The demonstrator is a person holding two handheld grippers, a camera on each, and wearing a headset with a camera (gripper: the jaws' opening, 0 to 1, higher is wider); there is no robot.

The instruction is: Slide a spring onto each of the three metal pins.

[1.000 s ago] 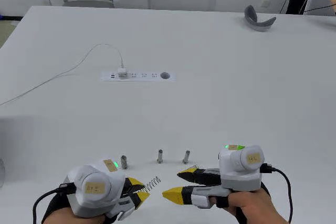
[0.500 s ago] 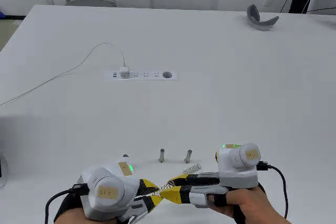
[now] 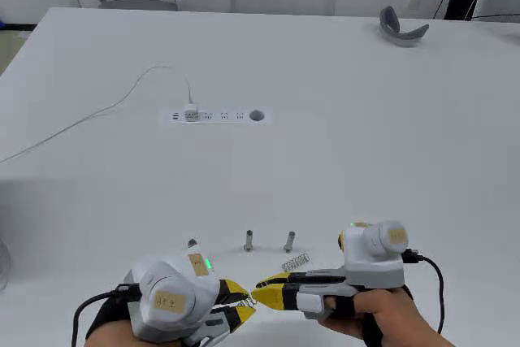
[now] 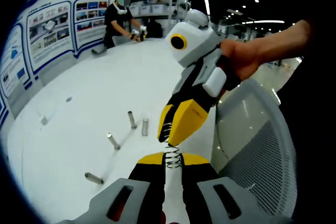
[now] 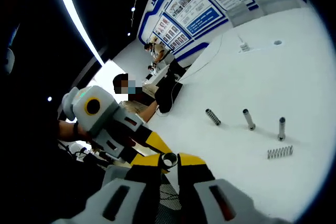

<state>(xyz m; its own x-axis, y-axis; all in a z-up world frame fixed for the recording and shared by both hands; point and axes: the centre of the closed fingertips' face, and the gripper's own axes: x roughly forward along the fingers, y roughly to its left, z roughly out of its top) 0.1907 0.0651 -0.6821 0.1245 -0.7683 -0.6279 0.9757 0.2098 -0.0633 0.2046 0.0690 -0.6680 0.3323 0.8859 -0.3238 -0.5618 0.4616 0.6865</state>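
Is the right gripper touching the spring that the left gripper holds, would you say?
Touching: the left gripper view shows the spring reaching from the left gripper into the yellow tips of the right gripper.

Nothing reads clearly from here. On the near side of the power strip (image 3: 215, 116) on the counter (image 3: 366, 119), the left gripper (image 3: 244, 305) wears two tan stickers (image 3: 168, 301) and the right gripper (image 3: 264, 292) one sticker (image 3: 396, 236), their dark handwritten marks too blurred to read. Blue-headed wall posters (image 4: 89, 14) carry print too small to read.
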